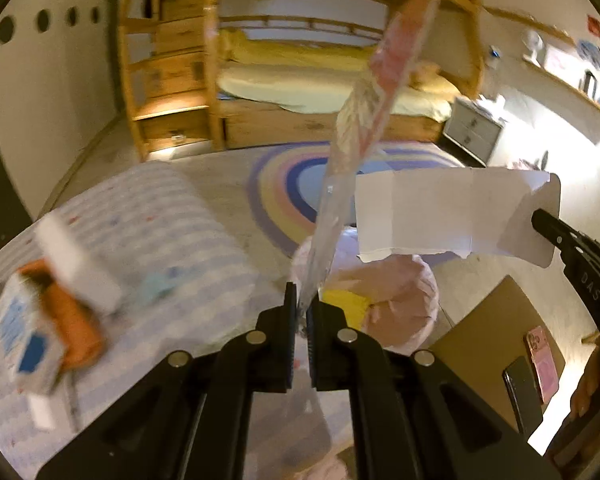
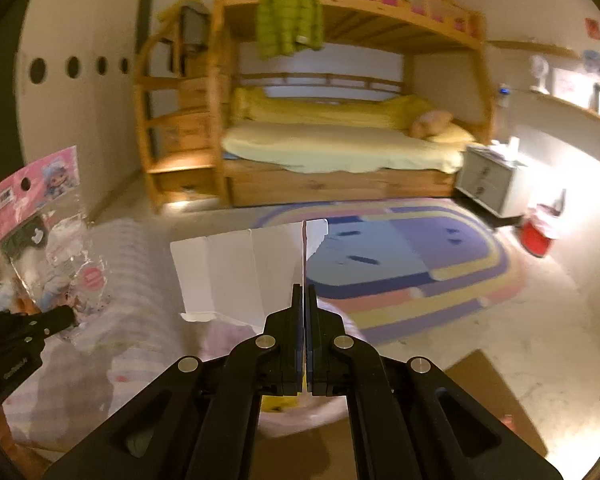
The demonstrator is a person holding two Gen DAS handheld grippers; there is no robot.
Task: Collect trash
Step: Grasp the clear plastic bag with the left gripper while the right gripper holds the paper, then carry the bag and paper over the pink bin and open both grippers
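My left gripper [image 1: 303, 300] is shut on a clear plastic toy wrapper with a pink header [image 1: 364, 104], held up edge-on; the wrapper also shows in the right wrist view [image 2: 48, 240], with the left gripper [image 2: 70, 317] below it. My right gripper [image 2: 304, 292] is shut on a flattened white cardboard piece [image 2: 240, 272], which also shows in the left wrist view [image 1: 440, 212] with the right gripper [image 1: 540, 220] at its right end. Below both hangs a pink trash bag [image 1: 396, 300] with a yellow item [image 1: 346, 304] inside.
A striped table surface [image 1: 140, 232] at left carries a blue-white carton [image 1: 20, 340], an orange item [image 1: 76, 320] and a white box [image 1: 76, 264]. A brown board [image 1: 496, 332] with two phones lies at right. Behind are a rainbow rug [image 2: 400, 264], a bunk bed [image 2: 340, 140] and a red bin [image 2: 536, 236].
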